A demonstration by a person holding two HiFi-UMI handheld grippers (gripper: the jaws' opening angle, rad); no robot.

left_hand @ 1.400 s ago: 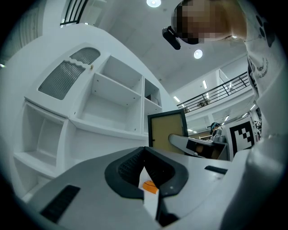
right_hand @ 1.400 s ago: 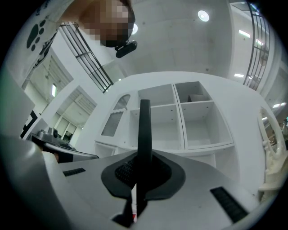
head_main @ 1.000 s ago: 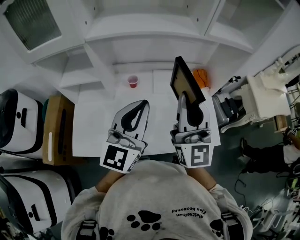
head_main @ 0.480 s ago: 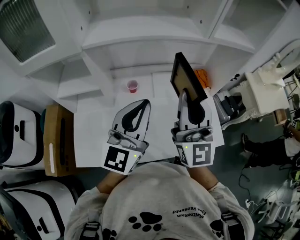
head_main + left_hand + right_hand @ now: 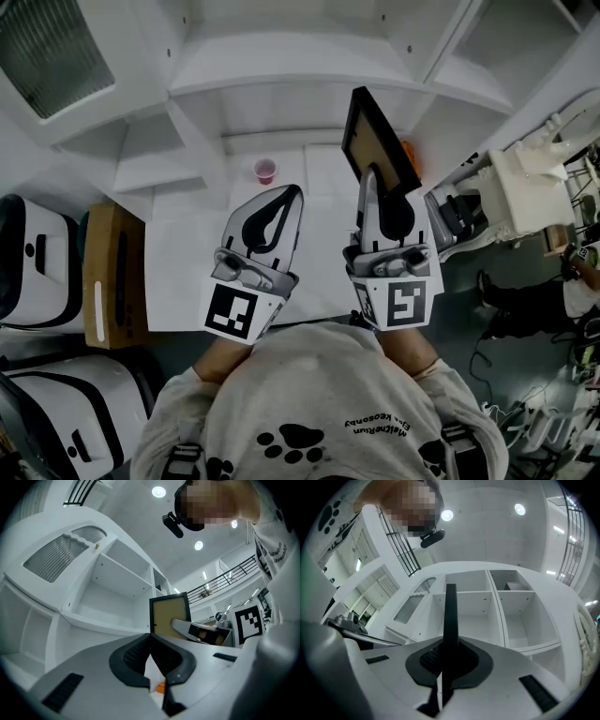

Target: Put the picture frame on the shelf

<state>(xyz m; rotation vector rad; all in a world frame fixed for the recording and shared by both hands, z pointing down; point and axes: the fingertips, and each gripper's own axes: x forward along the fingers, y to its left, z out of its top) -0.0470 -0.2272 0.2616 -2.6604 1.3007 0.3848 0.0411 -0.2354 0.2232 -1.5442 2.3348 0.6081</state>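
A black picture frame [image 5: 378, 142] with a tan panel is held upright and edge-on, lifted above the white table [image 5: 187, 272]. My right gripper [image 5: 375, 202] is shut on its lower edge; in the right gripper view the picture frame [image 5: 450, 616] rises as a thin dark blade between the jaws. The left gripper [image 5: 281, 204] hovers beside it over the table, shut with nothing in it. The white shelf unit [image 5: 300, 66] stands just beyond the frame; the shelf compartments [image 5: 473, 609] show ahead in the right gripper view. From the left gripper view the picture frame [image 5: 169, 616] appears to the right.
A small red cup [image 5: 265, 171] stands on the table near the shelf. An orange object [image 5: 410, 150] lies behind the frame. A cardboard box [image 5: 112, 272] and white machines [image 5: 28, 253] sit left of the table; a white chair [image 5: 525, 187] stands to the right.
The right gripper has raised the frame slightly up and toward the shelf. The left gripper stays beside it, nearly unmoved.
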